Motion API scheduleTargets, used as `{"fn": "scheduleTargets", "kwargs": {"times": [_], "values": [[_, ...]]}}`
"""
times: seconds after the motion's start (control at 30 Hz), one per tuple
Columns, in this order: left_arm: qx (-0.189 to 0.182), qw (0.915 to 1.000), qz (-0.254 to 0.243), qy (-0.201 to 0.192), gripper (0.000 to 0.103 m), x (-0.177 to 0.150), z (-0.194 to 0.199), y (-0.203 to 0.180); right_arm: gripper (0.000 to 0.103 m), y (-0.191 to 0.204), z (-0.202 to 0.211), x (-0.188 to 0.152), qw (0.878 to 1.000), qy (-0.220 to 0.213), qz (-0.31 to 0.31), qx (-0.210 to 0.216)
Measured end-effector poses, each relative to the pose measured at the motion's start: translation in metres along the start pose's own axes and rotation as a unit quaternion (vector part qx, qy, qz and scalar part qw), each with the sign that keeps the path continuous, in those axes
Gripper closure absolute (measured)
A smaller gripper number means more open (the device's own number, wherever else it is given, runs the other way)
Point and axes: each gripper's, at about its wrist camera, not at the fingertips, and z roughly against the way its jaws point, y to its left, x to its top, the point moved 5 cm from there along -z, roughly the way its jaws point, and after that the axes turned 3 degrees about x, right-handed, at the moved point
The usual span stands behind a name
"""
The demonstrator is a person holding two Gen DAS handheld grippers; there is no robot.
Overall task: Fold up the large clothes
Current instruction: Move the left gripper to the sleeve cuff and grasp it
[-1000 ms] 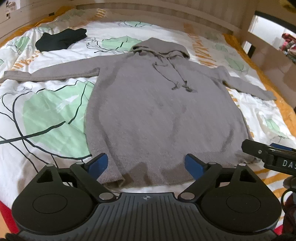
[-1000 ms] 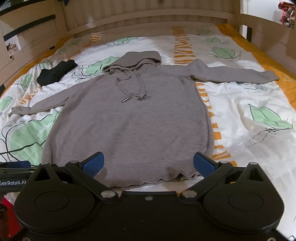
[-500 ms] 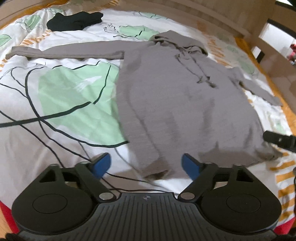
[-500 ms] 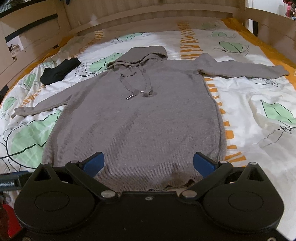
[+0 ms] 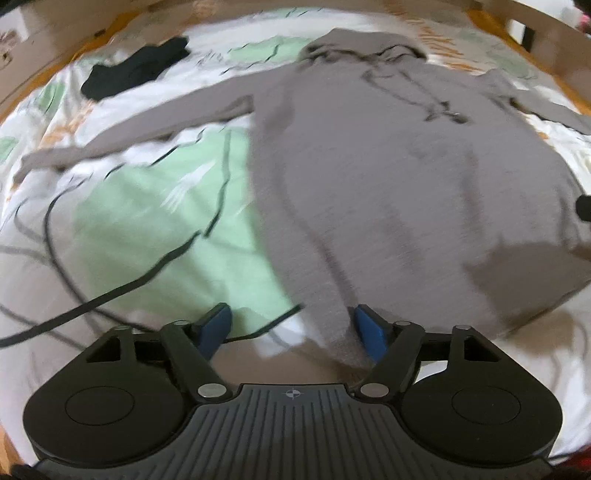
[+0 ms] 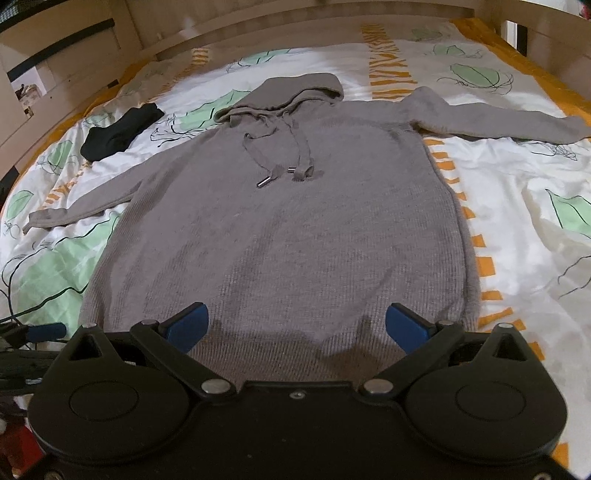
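Observation:
A grey hoodie (image 6: pixel 280 221) lies flat, front up, on the bed, sleeves spread and hood at the far end. In the blurred left wrist view the hoodie (image 5: pixel 388 192) fills the right half. My left gripper (image 5: pixel 293 328) hangs low over its bottom left corner. The jaws are closing, and the hem corner lies between them against the right pad, not pinched. My right gripper (image 6: pixel 297 326) stands open over the hem near the bottom right corner, with fabric below the gap. The left gripper's blue fingertip (image 6: pixel 48 330) shows at the left edge of the right wrist view.
The bedsheet (image 6: pixel 517 229) is white with green leaves and orange stripes. A black garment (image 6: pixel 118 131) lies at the far left of the bed. A wooden bed frame (image 6: pixel 295 33) runs around the mattress. The right gripper's tip (image 5: pixel 583 208) pokes in at the right edge.
The left gripper has slid left and down to the hoodie's bottom left corner, and its jaws have narrowed. The right gripper has sunk closer to the hem, still open.

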Motion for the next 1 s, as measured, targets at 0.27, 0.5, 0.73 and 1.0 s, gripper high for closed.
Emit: {"fn": "scheduleTargets", "kwargs": {"times": [0.27,0.5,0.73,1.0], "values": [[0.005,0.9999,0.007,-0.005,0.033,-0.001,0.014,0.015,0.001,-0.003,-0.015,0.010,1.000,0.005,-0.006,-0.001],[-0.018,0.9963,0.072,-0.043,0.033,0.026,0.023,0.045,0.001,0.001,-0.024,0.022,1.000,-0.021,-0.005,0.011],[-0.033,0.9843,0.161,-0.065,0.033,0.068,0.008,0.100,0.001,0.007,-0.037,0.038,0.999,-0.044,-0.010,0.027],[0.042,0.9701,0.216,-0.102,0.033,0.104,-0.019,0.160,0.001,0.012,-0.045,0.049,0.997,-0.065,0.001,0.030]]}}
